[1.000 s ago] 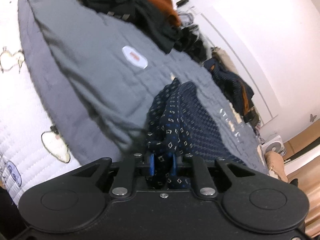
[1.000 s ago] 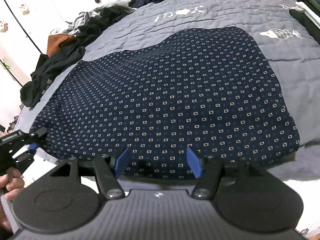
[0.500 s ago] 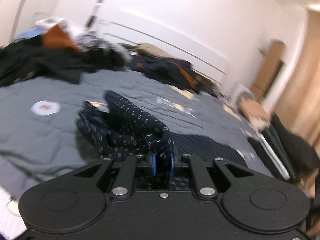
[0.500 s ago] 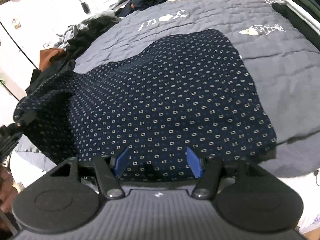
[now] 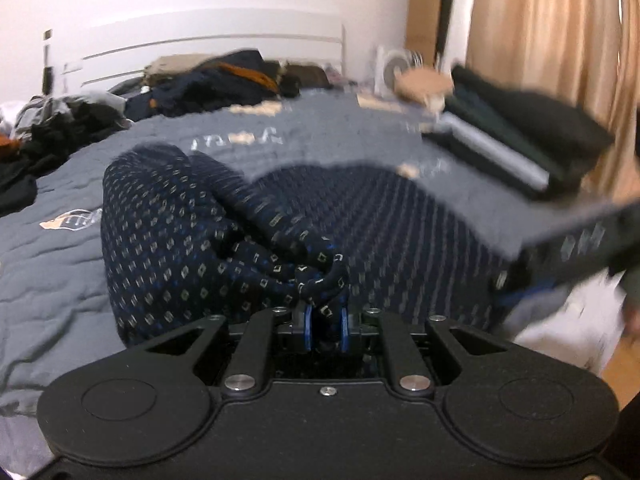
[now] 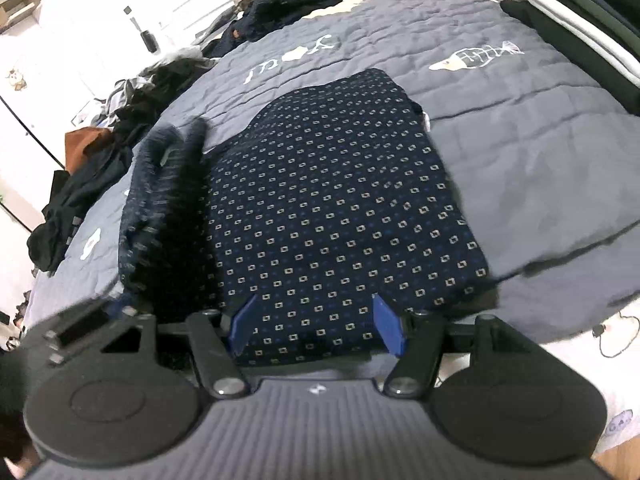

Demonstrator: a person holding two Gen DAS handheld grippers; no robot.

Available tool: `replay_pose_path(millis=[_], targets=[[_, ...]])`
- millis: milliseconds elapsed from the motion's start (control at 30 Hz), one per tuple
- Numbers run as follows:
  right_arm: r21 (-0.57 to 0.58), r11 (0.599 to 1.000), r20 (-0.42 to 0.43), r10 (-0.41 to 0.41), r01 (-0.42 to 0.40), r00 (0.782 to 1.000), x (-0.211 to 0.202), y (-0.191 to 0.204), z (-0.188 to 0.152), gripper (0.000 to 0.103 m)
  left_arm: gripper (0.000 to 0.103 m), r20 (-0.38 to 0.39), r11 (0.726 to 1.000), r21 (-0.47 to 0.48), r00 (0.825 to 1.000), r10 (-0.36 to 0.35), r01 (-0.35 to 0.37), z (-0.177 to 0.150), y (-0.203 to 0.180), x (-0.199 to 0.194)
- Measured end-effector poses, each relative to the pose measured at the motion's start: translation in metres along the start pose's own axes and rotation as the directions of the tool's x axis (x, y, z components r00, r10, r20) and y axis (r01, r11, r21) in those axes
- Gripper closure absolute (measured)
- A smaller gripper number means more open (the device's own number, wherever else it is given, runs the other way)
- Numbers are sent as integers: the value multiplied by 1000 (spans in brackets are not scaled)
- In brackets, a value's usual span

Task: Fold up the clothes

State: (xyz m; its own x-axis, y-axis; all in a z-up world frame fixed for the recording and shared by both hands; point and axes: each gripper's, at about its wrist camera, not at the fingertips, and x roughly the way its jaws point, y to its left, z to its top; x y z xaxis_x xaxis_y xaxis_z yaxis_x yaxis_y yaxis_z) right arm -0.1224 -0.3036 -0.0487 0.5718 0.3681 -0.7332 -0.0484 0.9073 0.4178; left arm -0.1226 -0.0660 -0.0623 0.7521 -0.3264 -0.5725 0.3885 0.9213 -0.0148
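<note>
On a bed (image 6: 520, 152) covered by a grey quilt, a navy dotted garment (image 6: 332, 208) lies spread near the front edge, its left side lifted and bunched into a standing roll of cloth. To the far left of the bed sits a loose heap of dark clothes (image 6: 80, 184); at the far right, a neat stack of folded clothes (image 5: 516, 140) rests along the edge. The left tongs (image 5: 325, 326) are pinched tight on a gathered corner of the garment, holding that corner raised above the flat part and swung toward the middle, as the left wrist view shows; the picture is blurred, which suggests motion. The right tongs (image 6: 316, 326) stand wide apart at the garment's near hem, the blue pads on either side of the cloth without closing on it. By the look of it, the step in hand is a side fold: the left edge is being carried across the body of the garment. The next move likely calls for laying that lifted side down flat and square over the middle, keeping the near hems in line, then letting go without dragging the cloth; the right tongs are placed to steady or pin the hem meanwhile.
</note>
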Motion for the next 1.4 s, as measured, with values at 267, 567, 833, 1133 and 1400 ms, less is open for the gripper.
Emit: replay_pose_path(millis=[267,567,833,1133,1400], targets=[[36,999,5,17,-17,1000,2,-7,4,40,67,-21,998,-23,998,-54,54,-5,4,-4],[38,996,50,83,-85,995,7,-7,11,40,53,114,973,-216,992,-56,79,10,45,-54],[-11,978,32,208,-208,978,24,16,7,40,50,118,888,-458,993,21,36,11,90,-56],[18,957,0,289,-289,957,51,38,4,40,45,109,891,-452,994,25,28,9,92,-58],[-25,959,-6,284,-284,959,69,58,0,40,44,85,870,-492,995,44,3,3,105,-59]])
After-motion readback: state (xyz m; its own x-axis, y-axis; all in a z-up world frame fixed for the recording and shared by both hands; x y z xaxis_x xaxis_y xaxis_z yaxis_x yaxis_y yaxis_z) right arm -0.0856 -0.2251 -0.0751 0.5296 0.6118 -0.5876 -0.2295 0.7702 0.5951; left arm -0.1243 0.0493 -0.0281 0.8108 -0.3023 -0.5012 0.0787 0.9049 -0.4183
